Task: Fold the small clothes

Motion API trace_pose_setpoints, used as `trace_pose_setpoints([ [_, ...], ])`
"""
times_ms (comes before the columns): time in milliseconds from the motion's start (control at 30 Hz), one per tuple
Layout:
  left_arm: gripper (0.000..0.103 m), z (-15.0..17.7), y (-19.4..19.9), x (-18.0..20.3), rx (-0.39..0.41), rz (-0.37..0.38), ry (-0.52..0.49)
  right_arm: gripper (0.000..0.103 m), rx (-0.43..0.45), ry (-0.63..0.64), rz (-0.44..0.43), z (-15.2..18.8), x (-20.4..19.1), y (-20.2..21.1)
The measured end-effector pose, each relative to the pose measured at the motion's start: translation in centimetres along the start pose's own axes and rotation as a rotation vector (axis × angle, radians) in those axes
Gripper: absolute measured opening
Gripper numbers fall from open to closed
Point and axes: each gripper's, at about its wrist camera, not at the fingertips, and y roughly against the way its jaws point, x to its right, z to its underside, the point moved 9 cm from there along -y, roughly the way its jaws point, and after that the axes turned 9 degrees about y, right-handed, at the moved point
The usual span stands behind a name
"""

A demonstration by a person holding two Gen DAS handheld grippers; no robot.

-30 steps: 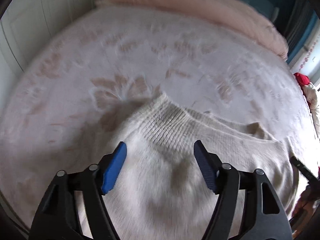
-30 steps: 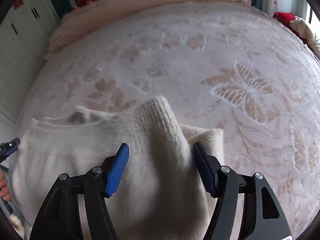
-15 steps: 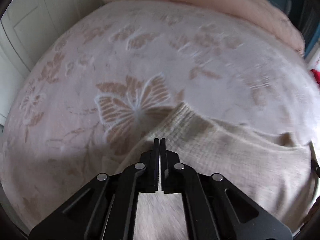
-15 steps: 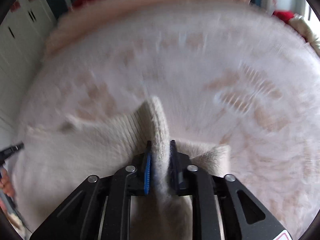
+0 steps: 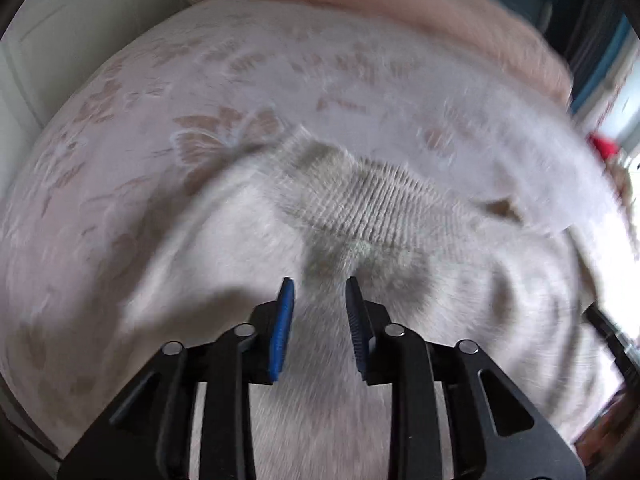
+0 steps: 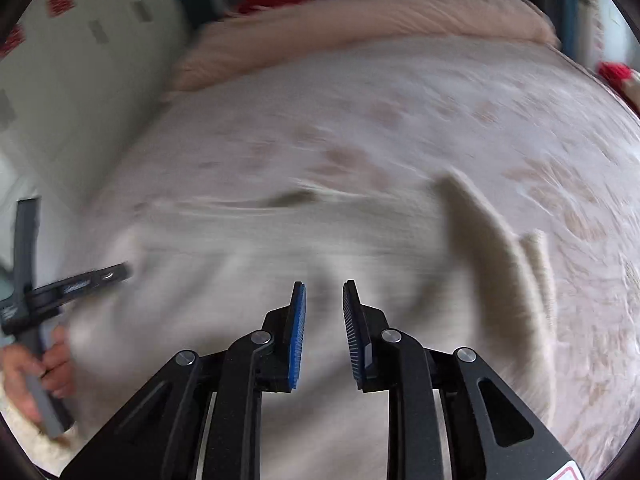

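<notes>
Cream sweater (image 5: 360, 216) lies spread on your bed (image 5: 120, 160), ribbed cuff on top. Your left gripper (image 5: 318, 300) and right gripper (image 6: 323, 304) hover over the knit, each narrowly parted, gripping nothing. Frames motion-blurred.

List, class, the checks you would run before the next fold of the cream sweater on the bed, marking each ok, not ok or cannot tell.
1. Left gripper jaws parted, nothing clamped: ok.
2. Right gripper jaws parted, nothing clamped: ok.
3. Sweater lying on the bedspread: ok.
4. Ribbed band flat: not ok, it bunches.
5. Sleeve laid flat: not ok, it stands up in a ridge.
6. Fold edges aligned: cannot tell, both views are blurred.
</notes>
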Motion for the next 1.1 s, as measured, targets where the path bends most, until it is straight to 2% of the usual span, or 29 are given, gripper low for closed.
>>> trace_pose_setpoints([
  [100, 0.058, 0.3, 3.9, -3.7, 0.076, 0.004, 0.083, 0.021, 0.013, 0.103, -0.051, -0.1, -5.3, 0.8],
  [200, 0.064, 2.3, 5.6, -8.9, 0.067, -0.014, 0.219, 0.02, -0.013, 0.16, -0.099, 0.5, -9.6, -0.5],
  [267, 0.066, 3.7, 5.7, -11.9, 0.054, -0.022, 0.316, 0.019, -0.042, 0.161, -0.11, 1.2, -11.0, -2.3],
  [367, 0.066, 6.2, 4.9, -15.6, 0.011, 0.029, 0.479, 0.018, -0.099, 0.142, -0.094, 1.5, -12.0, -5.5],
  [433, 0.066, 6.8, 4.3, -15.7, -0.016, 0.091, 0.527, 0.018, -0.194, 0.12, -0.079, 3.2, -12.1, -8.3],
  [533, 0.072, 6.8, 3.0, -14.4, -0.044, 0.165, 0.554, 0.015, -0.187, 0.072, -0.09, 4.0, -11.6, -9.8],
  [600, 0.078, 6.4, 1.9, -13.1, -0.054, 0.169, 0.55, 0.015, -0.193, 0.049, -0.09, 4.0, -11.5, -9.8],
  [667, 0.084, 5.9, 0.8, -12.3, -0.049, 0.139, 0.547, 0.015, -0.197, 0.059, -0.08, 4.1, -11.5, -9.9],
  [700, 0.084, 5.7, 0.6, -12.1, -0.046, 0.125, 0.545, 0.015, -0.198, 0.064, -0.076, 4.0, -11.5, -10.3],
  [733, 0.083, 5.5, 0.5, -11.8, -0.044, 0.116, 0.542, 0.015, -0.197, 0.069, -0.069, 3.9, -11.5, -10.6],
  [767, 0.065, 5.2, 0.3, -11.5, -0.044, 0.115, 0.536, 0.015, -0.195, 0.073, -0.063, 3.9, -11.6, -10.7],
  [800, 0.03, 4.9, 0.0, -10.8, -0.06, 0.155, 0.528, 0.015, -0.19, 0.078, -0.054, 4.0, -11.6, -10.8],
  [833, 0.028, 5.1, -0.2, -10.6, -0.101, 0.183, 0.538, 0.015, -0.186, 0.087, -0.046, 4.0, -11.7, -11.0],
  [867, 0.021, 5.0, -0.3, -10.5, -0.109, 0.189, 0.564, 0.015, -0.183, 0.093, -0.042, 3.9, -11.8, -11.2],
  [933, 0.018, 3.7, 1.4, -9.6, -0.067, 0.231, 0.556, 0.015, -0.177, 0.093, -0.045, 3.8, -11.8, -11.1],
  [1067, 0.016, 0.9, 7.3, -4.2, 0.042, 0.31, 0.414, 0.015, -0.157, 0.069, -0.085, 3.8, -11.6, -10.4],
  [1100, 0.016, 0.1, 9.2, -1.7, 0.071, 0.335, 0.355, 0.015, -0.144, 0.055, -0.103, 3.7, -11.5, -9.7],
])
